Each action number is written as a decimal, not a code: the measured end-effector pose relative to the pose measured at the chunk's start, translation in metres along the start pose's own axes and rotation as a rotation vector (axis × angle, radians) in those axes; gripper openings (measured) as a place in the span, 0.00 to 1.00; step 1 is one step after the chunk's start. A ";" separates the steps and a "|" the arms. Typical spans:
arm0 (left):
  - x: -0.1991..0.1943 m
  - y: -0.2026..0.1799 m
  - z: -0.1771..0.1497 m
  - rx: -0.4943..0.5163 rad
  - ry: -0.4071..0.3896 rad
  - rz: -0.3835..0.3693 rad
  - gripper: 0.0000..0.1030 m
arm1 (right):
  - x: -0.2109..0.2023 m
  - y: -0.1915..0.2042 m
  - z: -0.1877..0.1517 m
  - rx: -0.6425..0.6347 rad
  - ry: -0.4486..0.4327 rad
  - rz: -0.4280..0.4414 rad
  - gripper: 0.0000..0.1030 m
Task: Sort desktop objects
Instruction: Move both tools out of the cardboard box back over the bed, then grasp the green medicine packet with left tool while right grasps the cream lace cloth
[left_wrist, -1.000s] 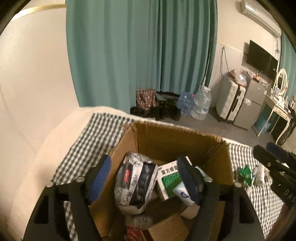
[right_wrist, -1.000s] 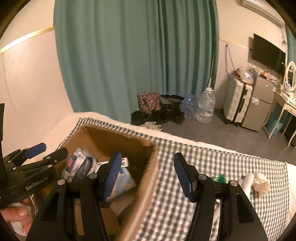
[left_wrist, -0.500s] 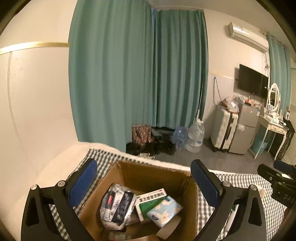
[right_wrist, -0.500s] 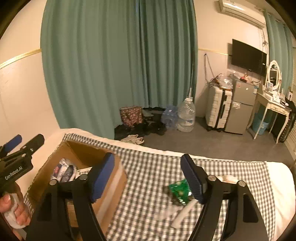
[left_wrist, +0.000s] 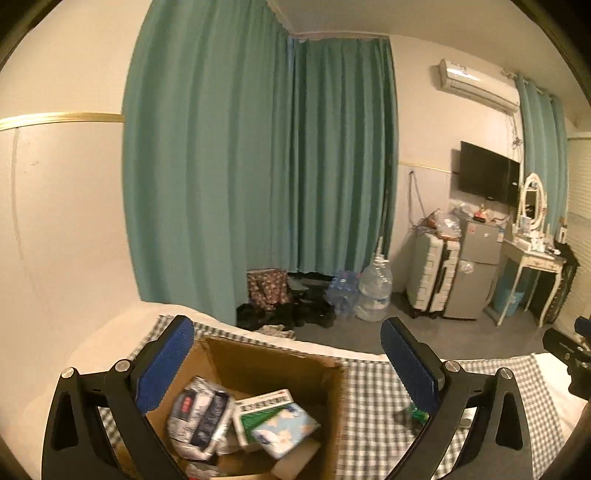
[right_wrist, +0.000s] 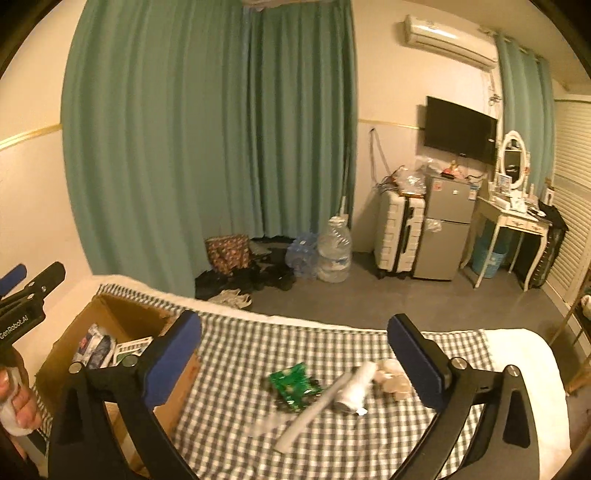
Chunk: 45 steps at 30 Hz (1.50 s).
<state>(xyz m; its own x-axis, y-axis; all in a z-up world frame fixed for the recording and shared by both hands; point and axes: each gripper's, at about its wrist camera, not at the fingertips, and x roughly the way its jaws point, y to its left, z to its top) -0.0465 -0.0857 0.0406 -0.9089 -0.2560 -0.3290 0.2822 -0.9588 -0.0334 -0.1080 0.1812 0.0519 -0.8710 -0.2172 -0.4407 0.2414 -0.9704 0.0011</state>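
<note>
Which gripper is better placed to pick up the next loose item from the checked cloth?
Right. The open right gripper frames the green packet and white roll, while the open left gripper faces the cardboard box.

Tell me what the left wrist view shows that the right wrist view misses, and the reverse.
Only the left wrist view: the blue floral tissue pack lying on the green-and-white medicine box in the cardboard box.
Only the right wrist view: the white tube, crumpled tissue and a hand.
Both: the box, the silver printed pouch, the green packet on the checked cloth, and both open, empty hand-held grippers.
</note>
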 end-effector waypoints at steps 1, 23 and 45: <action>0.000 -0.005 0.000 0.006 0.000 -0.001 1.00 | -0.003 -0.006 -0.001 0.007 -0.004 -0.006 1.00; 0.032 -0.113 -0.033 0.137 0.076 -0.108 1.00 | 0.011 -0.141 -0.035 0.202 0.048 -0.100 1.00; 0.135 -0.183 -0.115 0.246 0.286 -0.210 1.00 | 0.143 -0.191 -0.076 0.166 0.264 -0.174 1.00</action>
<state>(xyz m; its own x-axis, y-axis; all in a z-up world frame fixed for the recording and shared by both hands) -0.1852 0.0691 -0.1057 -0.8076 -0.0409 -0.5882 -0.0129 -0.9961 0.0870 -0.2462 0.3436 -0.0790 -0.7469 -0.0334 -0.6641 0.0075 -0.9991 0.0417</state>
